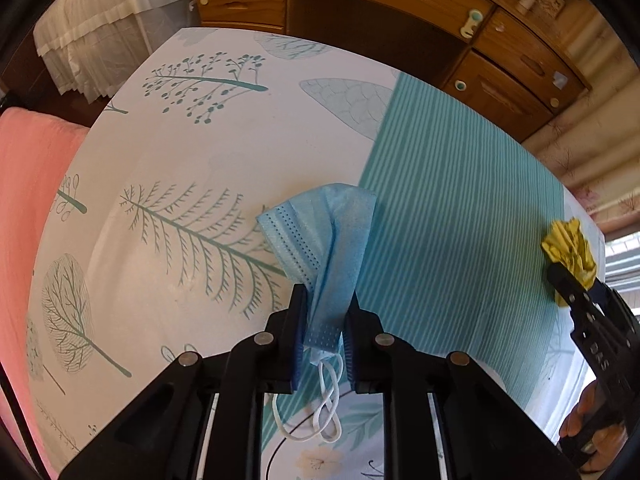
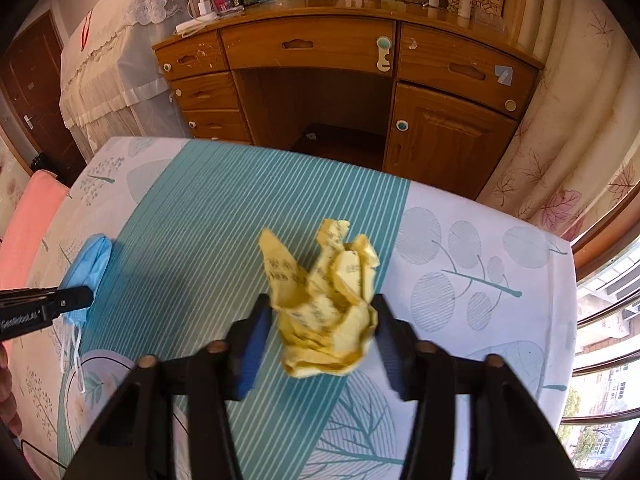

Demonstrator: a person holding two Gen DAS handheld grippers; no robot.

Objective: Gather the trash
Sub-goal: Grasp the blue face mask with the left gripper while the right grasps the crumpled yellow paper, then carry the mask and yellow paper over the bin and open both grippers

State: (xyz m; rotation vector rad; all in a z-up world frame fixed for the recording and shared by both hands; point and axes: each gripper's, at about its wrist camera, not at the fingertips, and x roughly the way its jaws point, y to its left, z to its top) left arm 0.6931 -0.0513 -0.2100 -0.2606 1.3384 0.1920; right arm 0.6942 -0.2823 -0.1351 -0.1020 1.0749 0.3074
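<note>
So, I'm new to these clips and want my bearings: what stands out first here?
A blue face mask hangs pinched in the left tool, its white ear loops dangling over the patterned tablecloth. The right tool grips a crumpled yellow paper above the cloth's teal striped band. Behind stands a wooden desk.

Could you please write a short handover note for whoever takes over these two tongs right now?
Left tongs: shut on the pale blue pleated face mask, with its white ear loops dangling above the leaf-patterned tablecloth.
Right tongs: shut on the crumpled yellow printed paper ball, over the teal striped band of the cloth.
Done: both pieces of trash are gripped.
Left: carry both to a bin; none shows in either view.
</note>
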